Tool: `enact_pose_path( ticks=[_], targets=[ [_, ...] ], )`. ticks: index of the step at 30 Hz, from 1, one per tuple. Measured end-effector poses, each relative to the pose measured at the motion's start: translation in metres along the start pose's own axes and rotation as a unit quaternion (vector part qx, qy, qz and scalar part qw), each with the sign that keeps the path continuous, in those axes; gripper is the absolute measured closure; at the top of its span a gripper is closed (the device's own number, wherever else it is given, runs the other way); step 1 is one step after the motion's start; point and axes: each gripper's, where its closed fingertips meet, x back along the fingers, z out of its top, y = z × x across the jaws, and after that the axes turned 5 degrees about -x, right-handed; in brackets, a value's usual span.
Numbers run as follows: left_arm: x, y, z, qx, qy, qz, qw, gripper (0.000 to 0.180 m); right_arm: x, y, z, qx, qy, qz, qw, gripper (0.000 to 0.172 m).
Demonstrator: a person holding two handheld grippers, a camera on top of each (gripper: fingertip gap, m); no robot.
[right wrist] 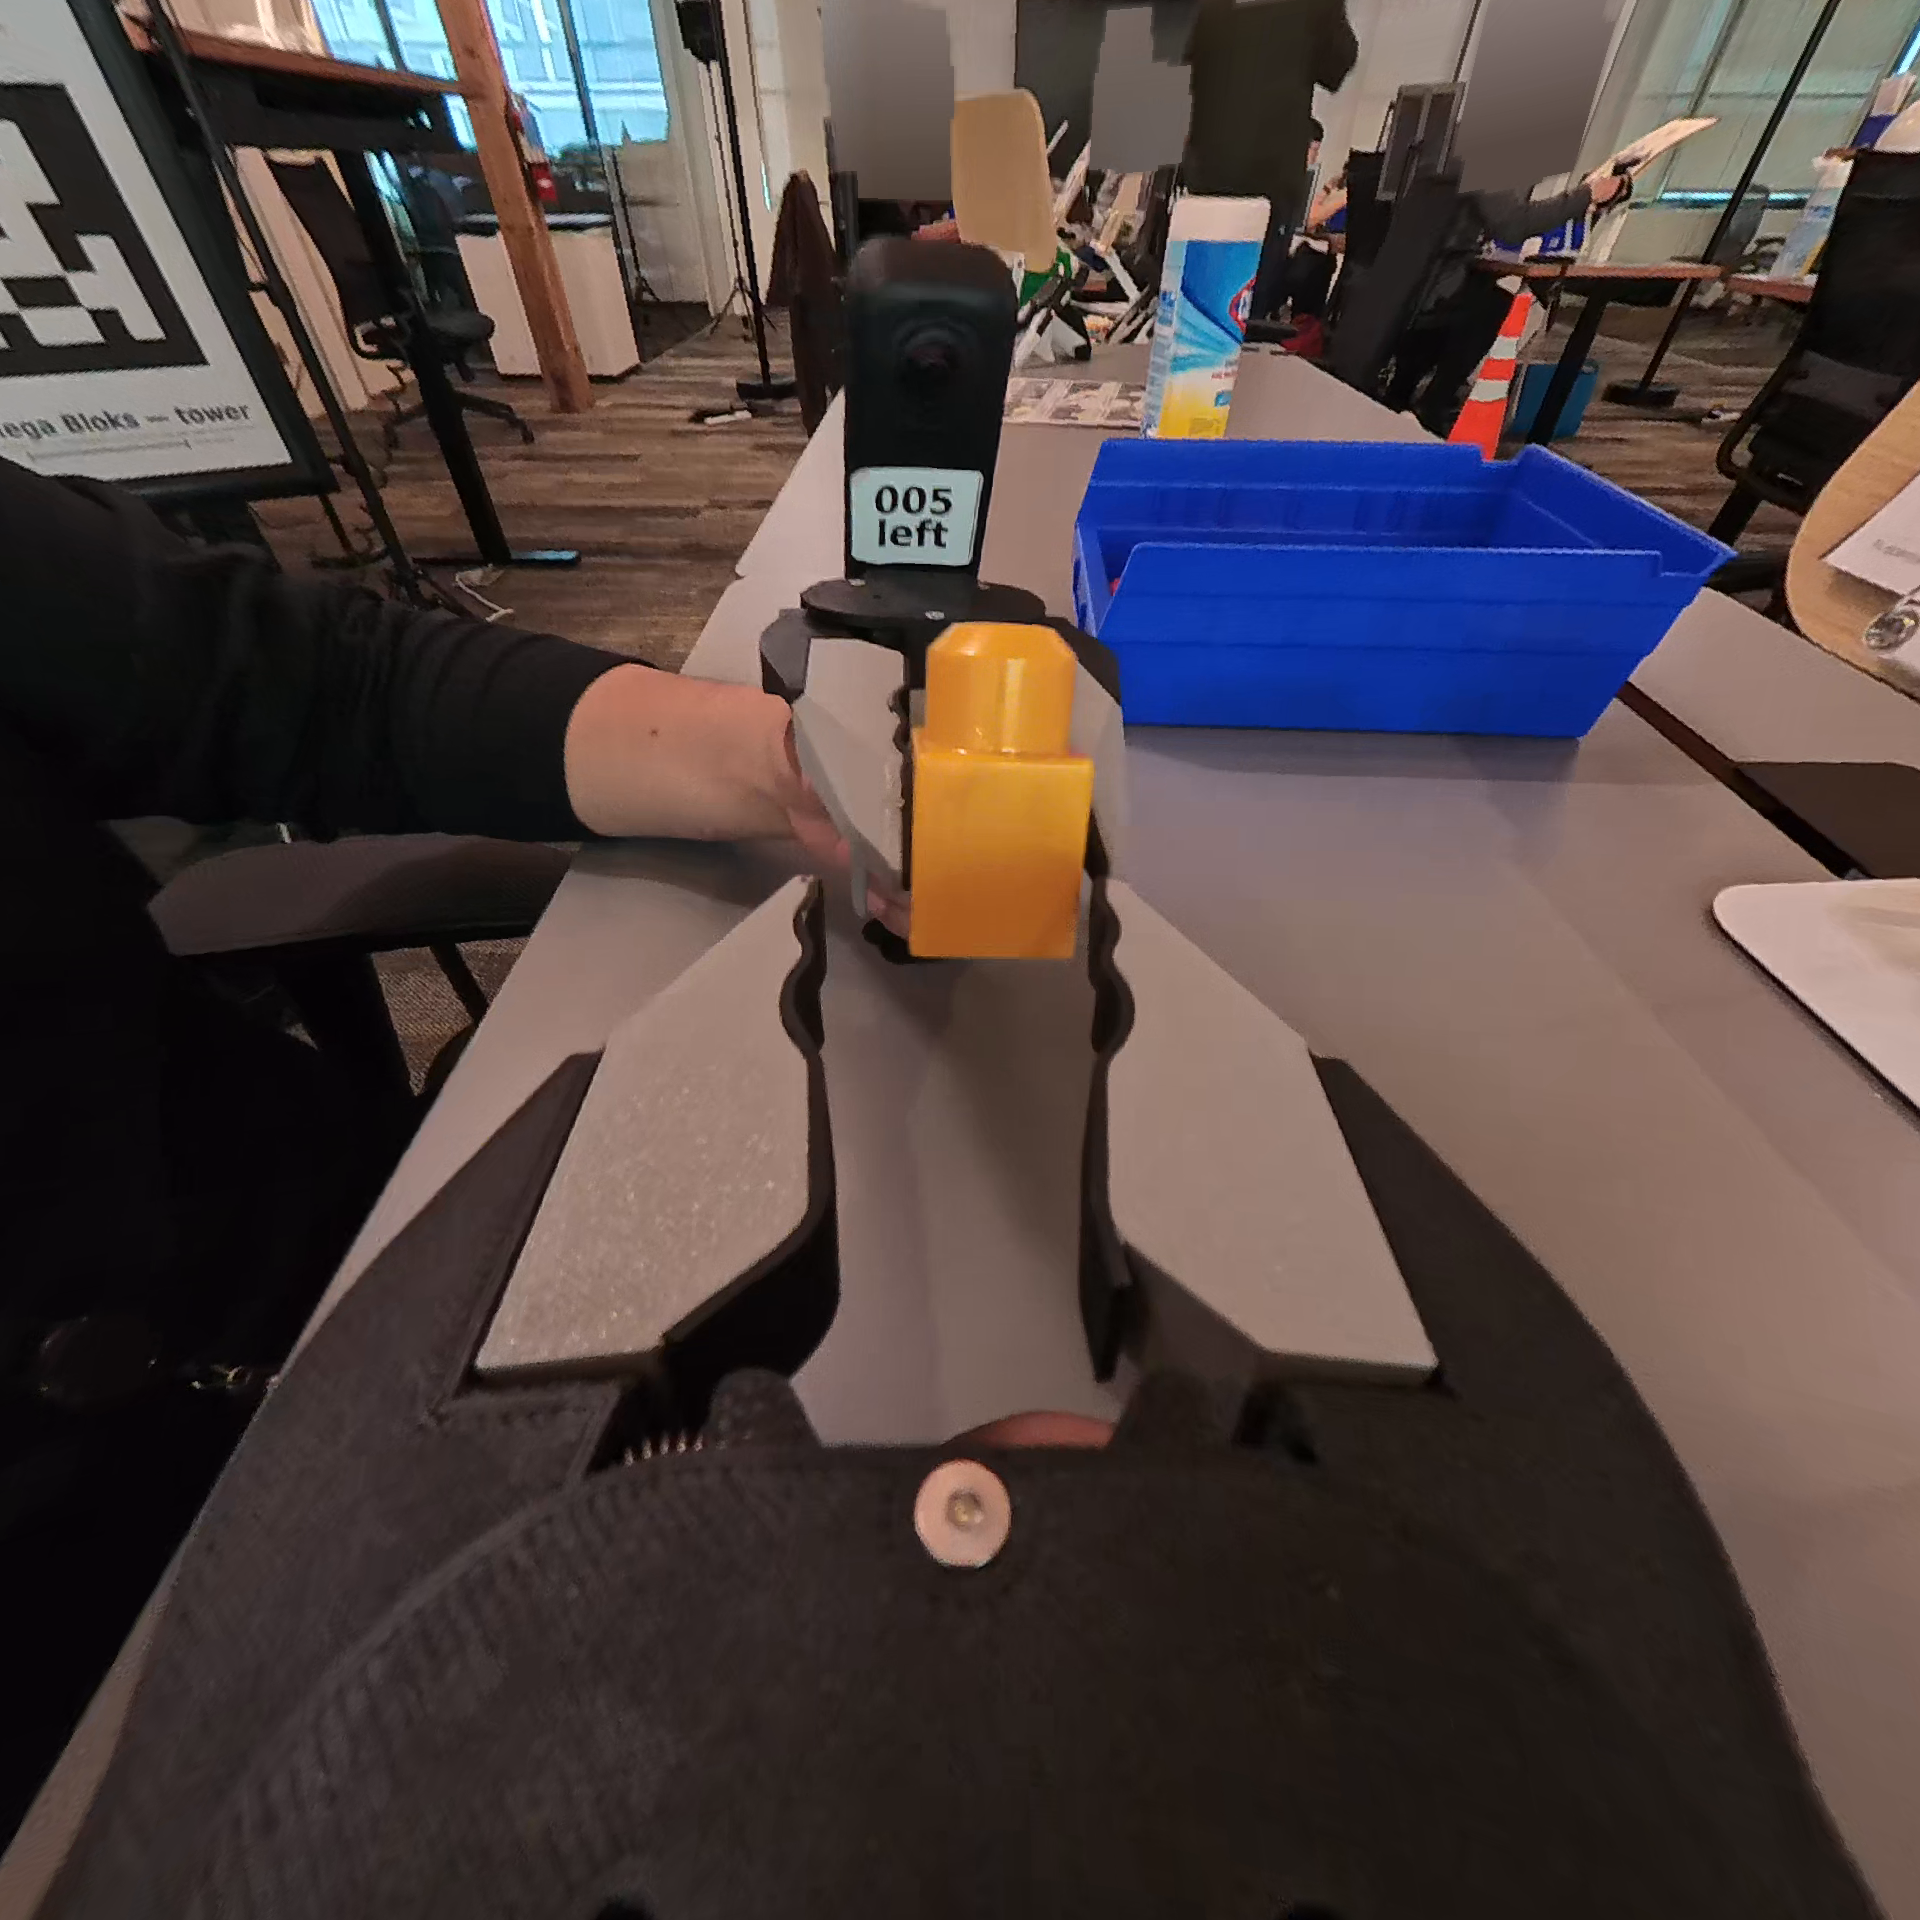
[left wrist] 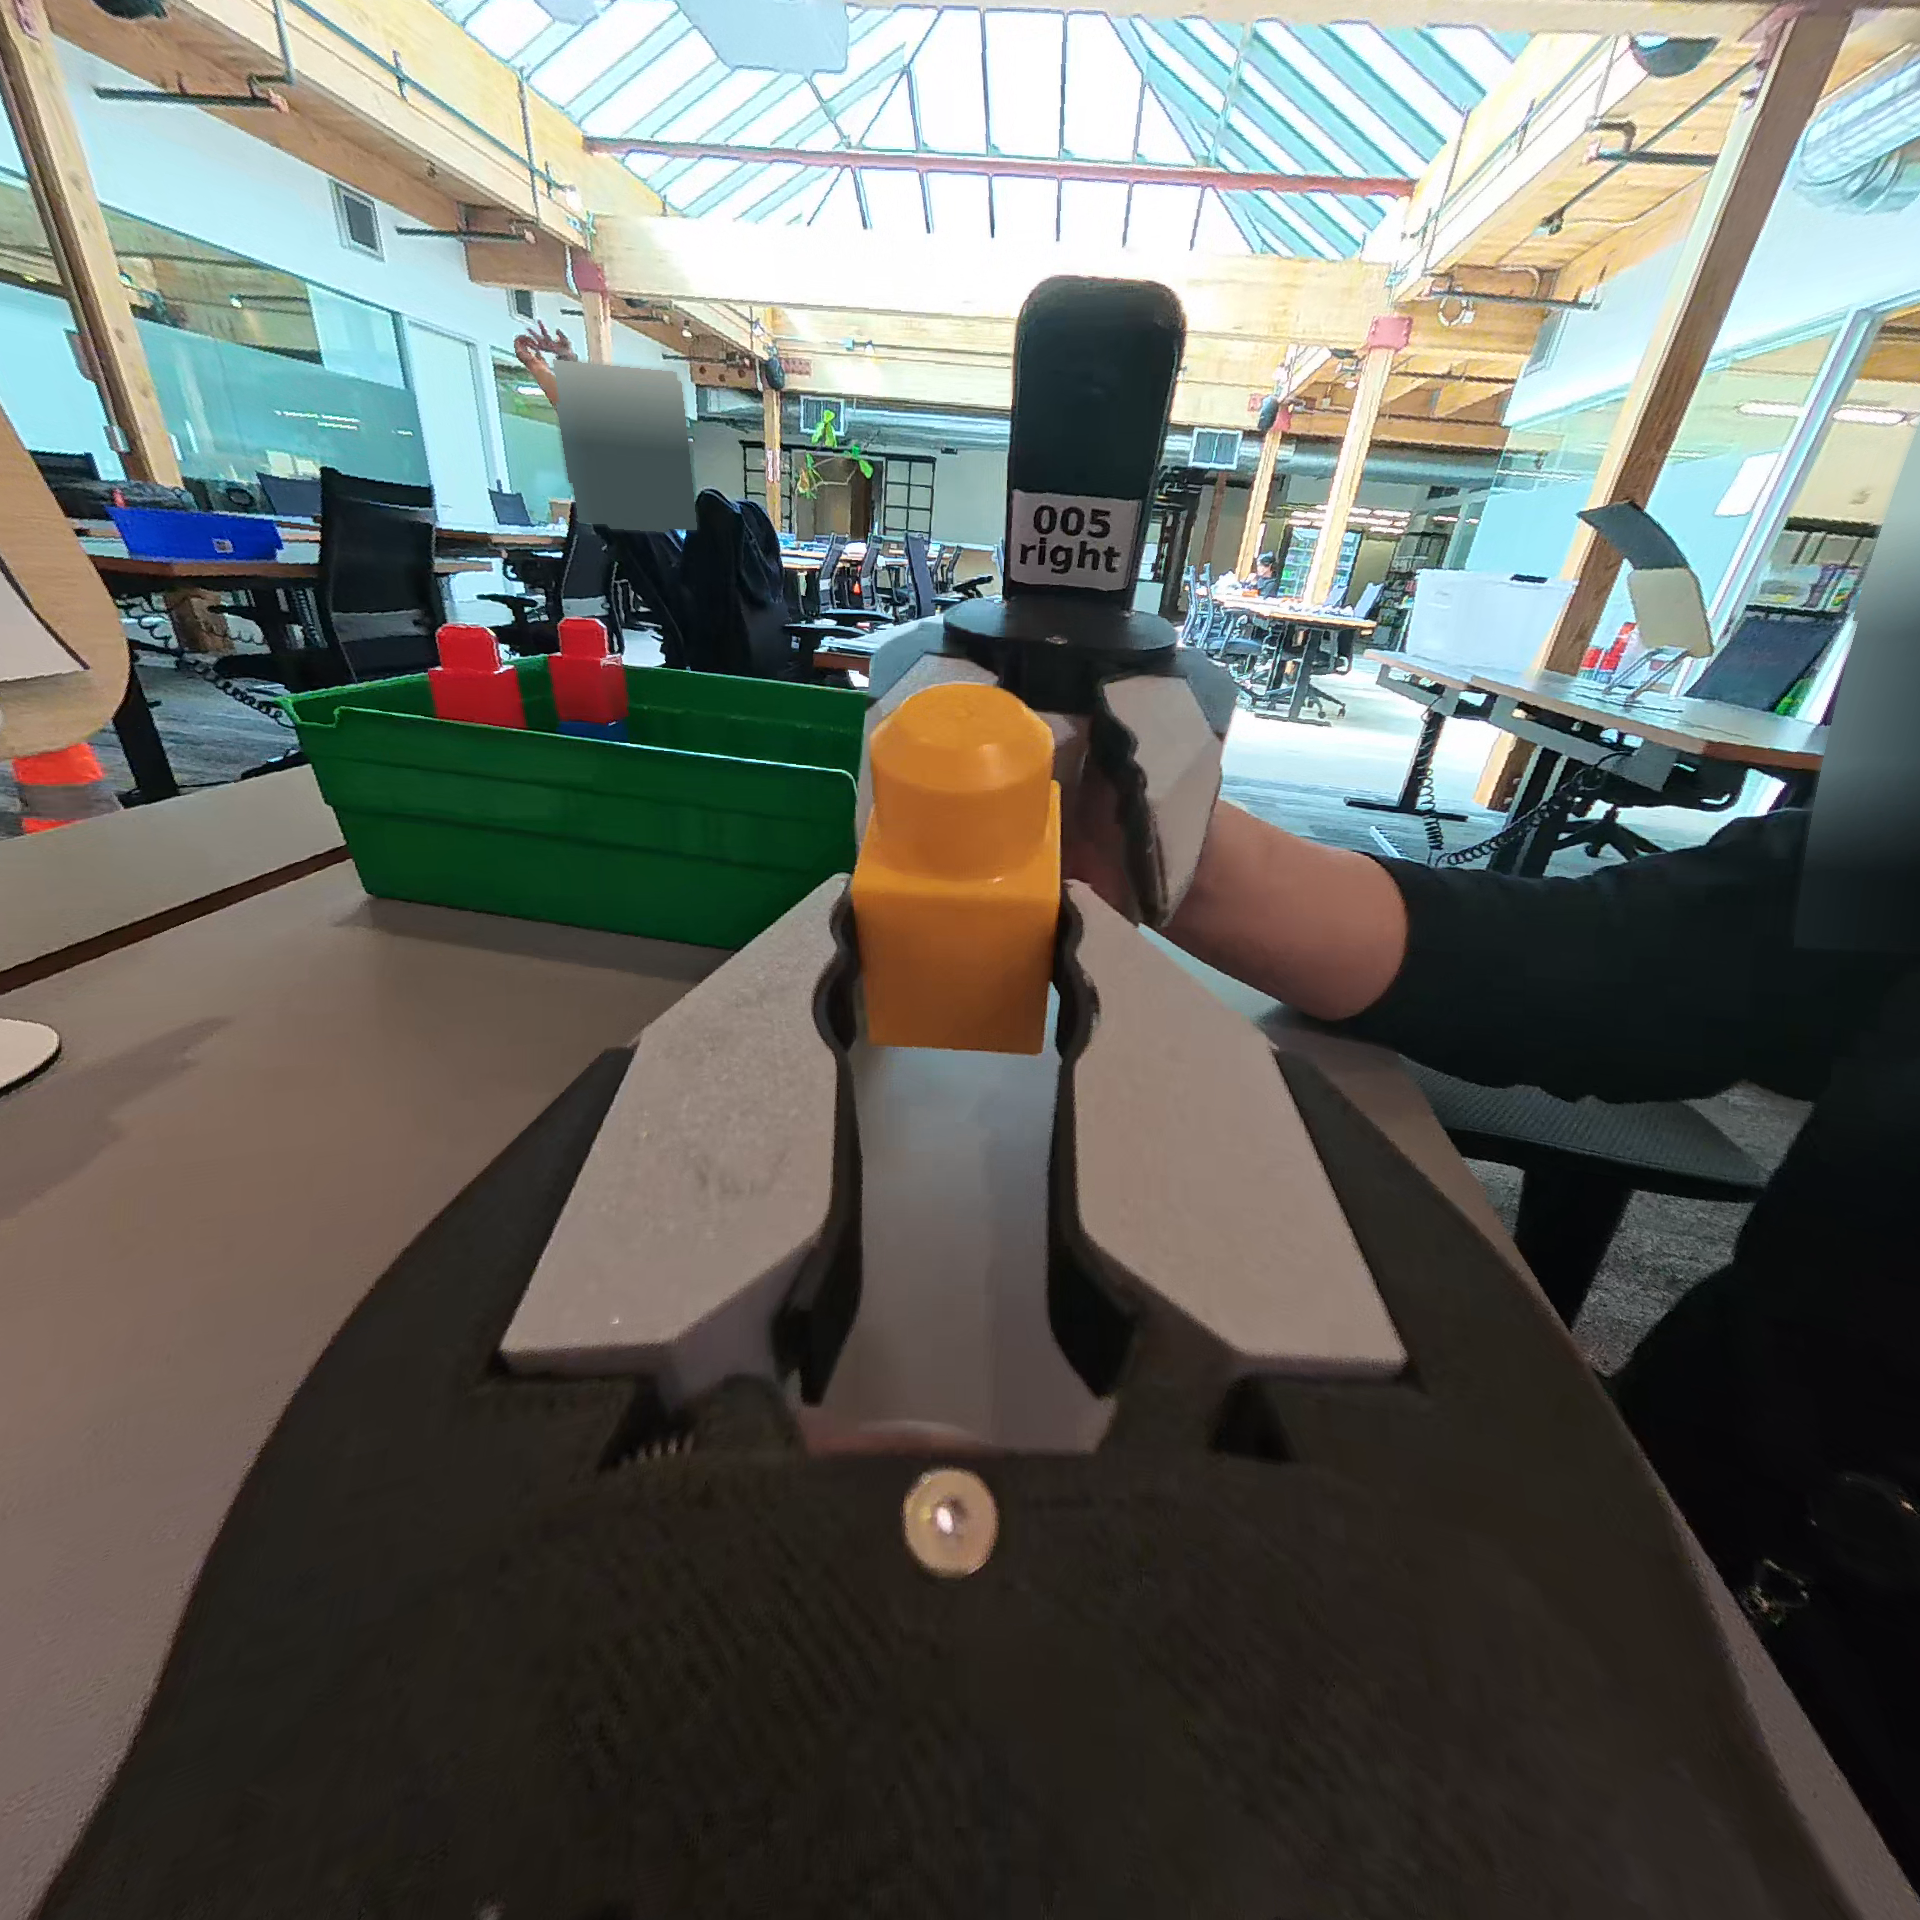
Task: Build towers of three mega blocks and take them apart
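The left gripper [left wrist: 954, 966] grasps an upright yellow block [left wrist: 951, 914], both pads pressed to the sides of its square base, stud upward. The right gripper [right wrist: 951, 966] faces it from the far side, jaws spread wider than the block and not touching it. A green bin [left wrist: 582, 821] holding red blocks [left wrist: 476, 681] lies beyond, leftward; a blue bin [right wrist: 1371, 613] stands beyond the right gripper, rightward.
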Motion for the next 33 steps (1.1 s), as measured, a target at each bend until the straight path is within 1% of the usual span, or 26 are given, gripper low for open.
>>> enact_pose_path(
  ticks=[1,3,4,5,12,16,17,18,21,23,25,28,31,33],
  targets=[
    [0.000,0.001,0.000,0.000,-0.001,-0.002,1.000,0.146,-0.001,0.002,-0.003,0.002,-0.007,-0.005,1.000,0.125],
    [-0.002,0.003,0.000,0.001,0.001,-0.005,1.000,0.146,-0.005,0.003,-0.009,0.006,-0.018,-0.008,1.000,0.132],
    [-0.002,0.004,-0.001,0.003,0.001,-0.007,1.000,0.146,-0.007,0.004,-0.010,0.009,-0.020,-0.013,1.000,0.139],
    [-0.003,0.004,-0.001,0.004,0.001,-0.007,1.000,0.146,-0.008,0.006,-0.010,0.013,-0.020,-0.021,0.999,0.140],
    [-0.002,0.000,-0.003,0.007,-0.003,0.005,1.000,0.146,-0.007,0.009,-0.014,0.008,-0.032,-0.026,0.999,0.140],
    [-0.001,0.000,-0.004,0.007,-0.011,-0.001,1.000,0.146,-0.007,0.008,-0.016,0.002,-0.038,-0.021,0.999,0.140],
    [-0.001,-0.001,-0.007,0.002,-0.020,0.002,1.000,0.146,-0.007,0.008,-0.018,0.000,-0.043,-0.020,0.999,0.135],
    [-0.001,-0.004,-0.009,-0.003,-0.032,0.013,0.999,0.146,-0.006,0.009,-0.017,-0.001,-0.040,-0.020,0.999,0.130],
    [-0.001,-0.007,-0.019,0.000,-0.059,0.021,0.998,0.146,0.002,0.008,-0.001,-0.021,0.005,-0.006,1.000,0.127],
    [-0.003,-0.008,-0.024,0.002,-0.073,0.022,0.997,0.146,0.006,0.009,0.008,-0.037,0.030,-0.003,0.999,0.127],
    [-0.005,-0.005,-0.027,-0.001,-0.078,0.018,0.997,0.146,0.005,0.012,0.009,-0.039,0.034,-0.012,0.999,0.129],
    [-0.008,-0.003,-0.031,-0.005,-0.089,0.017,0.996,0.146,-0.003,0.013,0.003,-0.033,0.018,-0.023,0.999,0.131],
    [-0.010,-0.003,-0.034,-0.003,-0.095,0.018,0.995,0.146,-0.013,0.014,-0.008,-0.026,-0.007,-0.035,0.999,0.145],
    [-0.010,-0.006,-0.039,-0.001,-0.104,0.024,0.994,0.146,-0.015,0.018,-0.011,-0.022,-0.015,-0.049,0.998,0.146]
  ],
)
